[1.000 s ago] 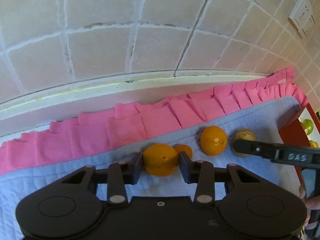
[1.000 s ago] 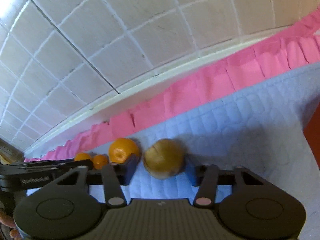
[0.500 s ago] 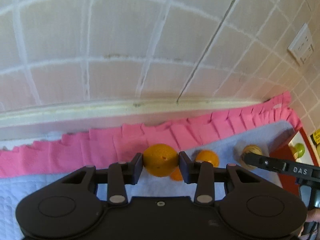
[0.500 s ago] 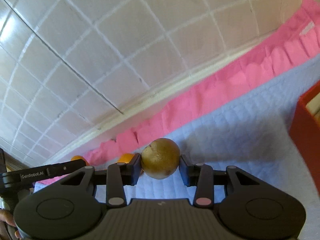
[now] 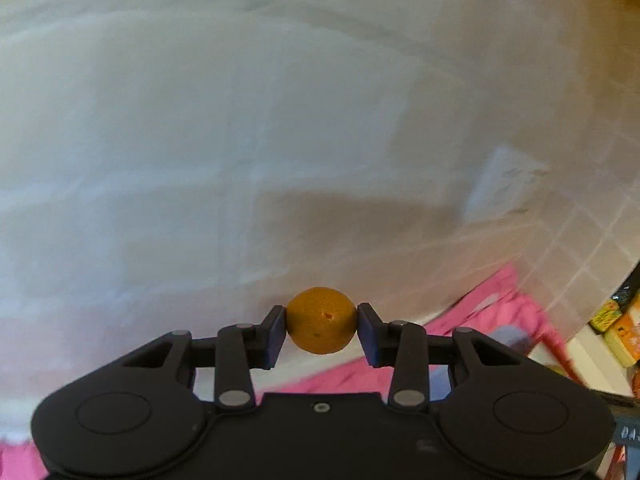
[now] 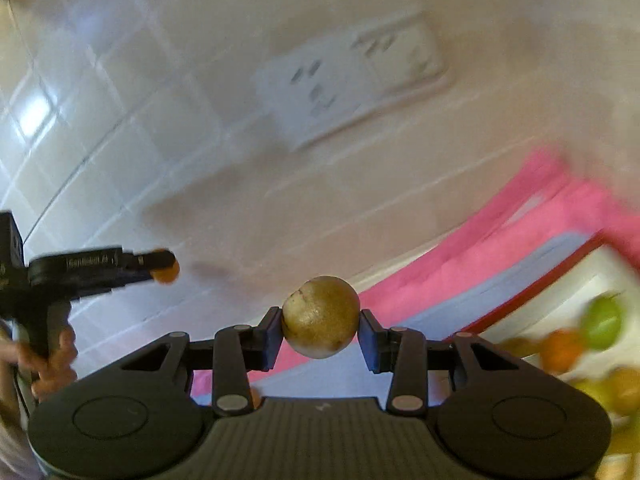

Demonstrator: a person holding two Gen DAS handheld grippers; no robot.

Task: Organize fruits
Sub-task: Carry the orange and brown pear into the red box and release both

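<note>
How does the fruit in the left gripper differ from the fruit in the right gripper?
The orange in the left gripper is deep orange with a finely pitted peel; the brownish-yellow fruit in the right gripper is dull olive-tan and smoother. The orange looks evenly round, while the brownish-yellow fruit has a dark crease near its top left. Both are roundish, fill the gap between the pads, and are held up in front of the tiled wall.

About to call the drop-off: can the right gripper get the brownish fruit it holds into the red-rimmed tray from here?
Probably yes. The right gripper is shut on the brownish fruit, and the red-rimmed tray lies ahead to its right with nothing between. The left gripper, holding an orange, is far off left.
</note>
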